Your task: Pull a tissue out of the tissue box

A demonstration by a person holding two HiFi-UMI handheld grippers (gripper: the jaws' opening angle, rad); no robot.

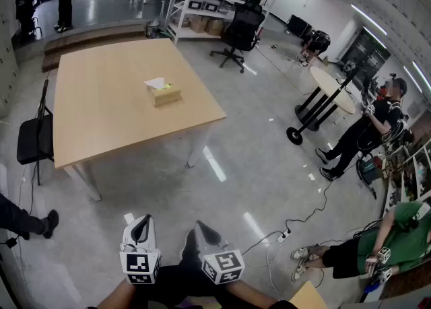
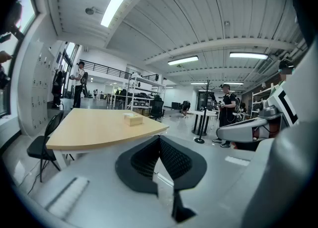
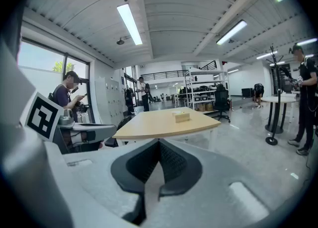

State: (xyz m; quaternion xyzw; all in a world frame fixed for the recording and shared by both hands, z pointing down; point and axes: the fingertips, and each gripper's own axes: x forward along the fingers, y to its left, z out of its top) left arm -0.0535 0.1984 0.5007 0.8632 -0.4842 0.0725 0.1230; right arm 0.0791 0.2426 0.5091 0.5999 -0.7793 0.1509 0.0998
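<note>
On the light wooden table (image 1: 108, 112), in its right half and away from every edge, the tissue box (image 1: 163, 93) is sitting upright, with one white tissue (image 1: 156, 83) sticking up from its top slot. Nothing else is lying on the tabletop around it.

The pulling is not yet begun, by my judgement; the step in hand is the approach. The person is standing well apart from the table, with open floor lying between. The left gripper (image 1: 140, 230) and the right gripper (image 1: 202, 231) are hanging low and close together in front of the body, both pointing toward the table and a little downward. Each gripper view is showing its two jaws pressed together with nothing between them, so both claws are closed and empty.

The next move is calling for walking to the near edge of the table, then opening one claw and bringing it above the box, so the jaws are standing on both sides of the raised tissue. The other claw is probably needed to press on the box, because a light box may be lifting with the tissue.

For moving, the way straight ahead is looking free. A black chair (image 1: 34, 139) is standing at the table's left side, and a white cable (image 1: 296, 223) is lying on the floor to the right, near a seated person in green (image 1: 394, 237).
</note>
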